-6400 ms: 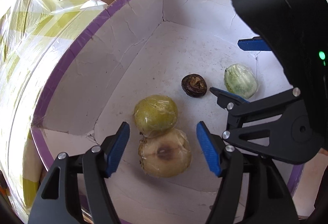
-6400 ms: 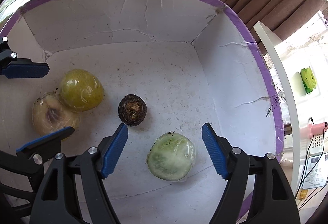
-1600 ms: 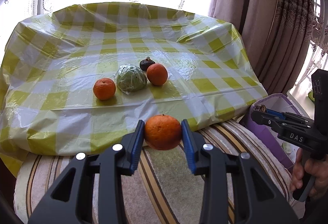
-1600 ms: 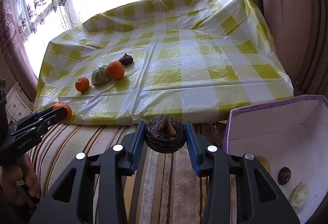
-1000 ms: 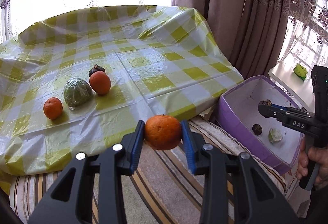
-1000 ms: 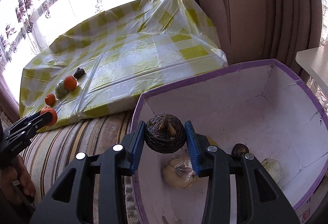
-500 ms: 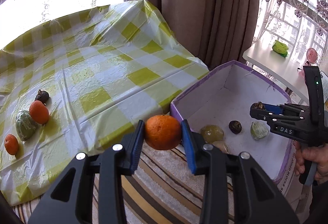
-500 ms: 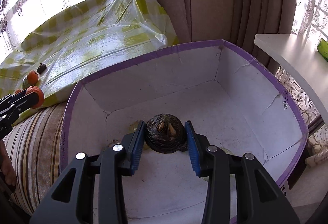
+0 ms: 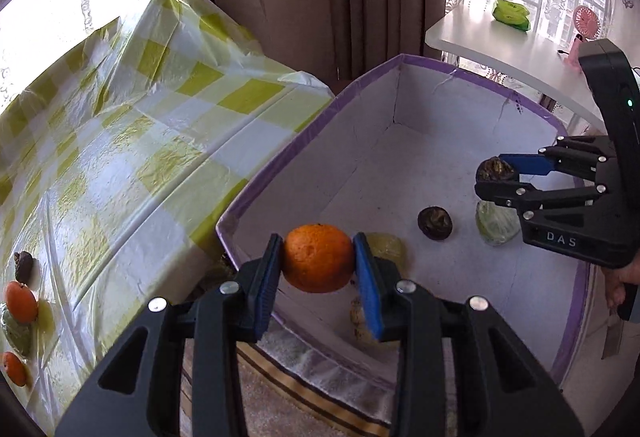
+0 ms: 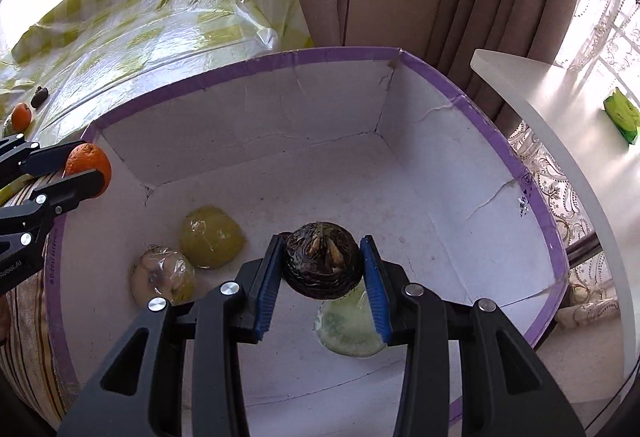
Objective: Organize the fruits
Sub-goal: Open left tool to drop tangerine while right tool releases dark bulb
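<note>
Grippers have come off the tablecloth (image 9: 132, 141) side and now hang at the box (image 10: 248, 57), which earlier held four fruits and still does. Left gripper (image 9: 319, 269), jaws clamped on an orange (image 9: 318, 263), sits at the box's near rim. Right gripper (image 10: 322, 269), jaws clamped on a dark fruit (image 10: 322, 259), hangs inside over the floor. Two yellowish wrapped fruits (image 10: 211, 237) touch; a green one (image 10: 348, 329) lies apart. Only the left view shows the small dark fruit (image 9: 435, 223) on the floor.
</note>
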`<state>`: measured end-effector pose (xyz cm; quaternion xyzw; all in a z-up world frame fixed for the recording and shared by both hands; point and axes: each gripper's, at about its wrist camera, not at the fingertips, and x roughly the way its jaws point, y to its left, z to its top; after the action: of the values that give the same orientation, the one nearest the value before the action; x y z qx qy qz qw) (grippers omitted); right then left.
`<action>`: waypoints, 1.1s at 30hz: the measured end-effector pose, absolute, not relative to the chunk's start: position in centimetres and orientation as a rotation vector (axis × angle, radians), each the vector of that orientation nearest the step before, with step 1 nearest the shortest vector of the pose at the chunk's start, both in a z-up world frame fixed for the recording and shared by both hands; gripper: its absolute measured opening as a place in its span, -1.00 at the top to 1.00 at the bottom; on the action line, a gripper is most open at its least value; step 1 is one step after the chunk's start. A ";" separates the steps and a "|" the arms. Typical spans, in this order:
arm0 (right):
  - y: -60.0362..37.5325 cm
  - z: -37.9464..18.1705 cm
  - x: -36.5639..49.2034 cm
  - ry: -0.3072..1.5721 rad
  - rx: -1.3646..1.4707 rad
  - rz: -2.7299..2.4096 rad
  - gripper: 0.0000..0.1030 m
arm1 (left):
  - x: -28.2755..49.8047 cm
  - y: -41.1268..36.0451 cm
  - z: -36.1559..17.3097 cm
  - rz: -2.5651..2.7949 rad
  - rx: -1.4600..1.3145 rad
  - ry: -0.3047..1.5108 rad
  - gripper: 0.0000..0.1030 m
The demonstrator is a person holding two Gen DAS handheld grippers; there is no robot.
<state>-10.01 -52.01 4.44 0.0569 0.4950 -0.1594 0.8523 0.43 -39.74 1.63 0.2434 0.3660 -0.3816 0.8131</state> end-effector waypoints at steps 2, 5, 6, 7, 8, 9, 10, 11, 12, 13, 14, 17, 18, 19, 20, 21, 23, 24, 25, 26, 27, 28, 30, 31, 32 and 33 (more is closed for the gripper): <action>-52.3 4.2 -9.7 1.060 0.107 -0.328 0.24 | 0.8 -40.9 0.7 -0.814 0.569 0.819 0.29; -52.2 3.7 -8.9 1.098 0.079 -0.310 0.24 | 0.8 -42.3 -0.4 -0.817 0.658 0.846 0.29; -52.1 3.5 -8.6 1.115 0.067 -0.308 0.24 | 0.8 -42.6 -0.8 -0.818 0.682 0.845 0.29; -52.0 3.3 -8.3 1.129 0.055 -0.306 0.24 | 0.8 -42.9 -1.2 -0.809 0.708 0.850 0.29; -51.8 3.1 -8.0 1.142 0.043 -0.301 0.24 | 1.0 -43.3 -1.7 -0.803 0.729 0.869 0.29; -51.6 2.9 -7.7 1.156 0.036 -0.288 0.24 | 1.2 -43.5 -2.1 -0.800 0.738 0.882 0.29; -51.3 2.7 -7.5 1.169 0.032 -0.273 0.24 | 1.5 -43.7 -2.5 -0.793 0.747 0.892 0.29; -51.0 2.4 -7.3 1.186 0.022 -0.259 0.24 | 1.6 -43.9 -2.7 -0.785 0.758 0.900 0.29; -50.7 1.9 -7.1 1.204 0.010 -0.245 0.24 | 1.7 -44.1 -2.9 -0.783 0.771 0.904 0.29; -50.4 1.6 -6.9 1.224 -0.001 -0.236 0.24 | 1.9 -44.3 -3.0 -0.775 0.788 0.899 0.29; -50.1 1.2 -6.8 1.244 -0.016 -0.226 0.24 | 2.0 -44.5 -3.2 -0.764 0.804 0.896 0.29; -49.5 0.3 -6.5 1.274 -0.041 -0.200 0.24 | 2.1 -44.7 -3.7 -0.740 0.839 0.881 0.28; -49.5 0.1 -6.4 1.282 -0.047 -0.202 0.24 | 2.2 -44.7 -3.8 -0.735 0.846 0.876 0.28; -49.5 0.0 -6.4 1.286 -0.048 -0.205 0.24 | 2.2 -44.7 -3.9 -0.730 0.854 0.870 0.28; -49.5 0.0 -6.3 1.287 -0.045 -0.207 0.23 | 2.2 -44.7 -4.0 -0.723 0.865 0.863 0.28; -49.6 -0.1 -6.3 1.292 -0.043 -0.208 0.23 | 2.2 -44.7 -4.2 -0.713 0.878 0.855 0.28; -49.7 -0.3 -6.2 1.302 -0.040 -0.209 0.23 | 2.3 -44.8 -4.4 -0.695 0.894 0.844 0.28; -49.7 -0.3 -6.3 1.304 -0.038 -0.208 0.23 | 2.3 -44.9 -4.4 -0.691 0.899 0.841 0.28; -49.7 -0.4 -6.3 1.307 -0.037 -0.210 0.23 | 2.3 -45.0 -4.4 -0.688 0.903 0.840 0.28; -49.5 -0.4 -6.3 1.308 -0.035 -0.212 0.23 | 2.3 -45.0 -4.4 -0.686 0.907 0.839 0.28; -49.5 -0.4 -6.3 1.309 -0.031 -0.215 0.23 | 2.3 -45.0 -4.5 -0.684 0.910 0.839 0.27; -49.5 -0.5 -6.3 1.310 -0.029 -0.217 0.23 | 2.3 -45.1 -4.5 -0.682 0.914 0.839 0.27; -49.5 -0.8 -6.3 1.311 -0.027 -0.220 0.23 | 2.2 -45.1 -4.5 -0.683 0.914 0.837 0.26; -49.5 -0.8 -6.3 1.310 -0.026 -0.221 0.23 | 1.7 -45.1 -4.5 -0.683 0.914 0.835 0.25; -49.5 -0.8 -6.2 1.310 -0.024 -0.220 0.23 | 1.8 -45.1 -4.6 -0.684 0.914 0.837 0.23; -49.7 -0.9 -6.0 1.310 -0.024 -0.221 0.23 | 1.7 -45.2 -4.7 -0.685 0.914 0.836 0.20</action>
<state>-5.99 -49.73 -0.86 -0.0113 0.6080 -0.1026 0.7872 1.74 -45.17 -4.74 0.4198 0.3840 -0.3145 0.7599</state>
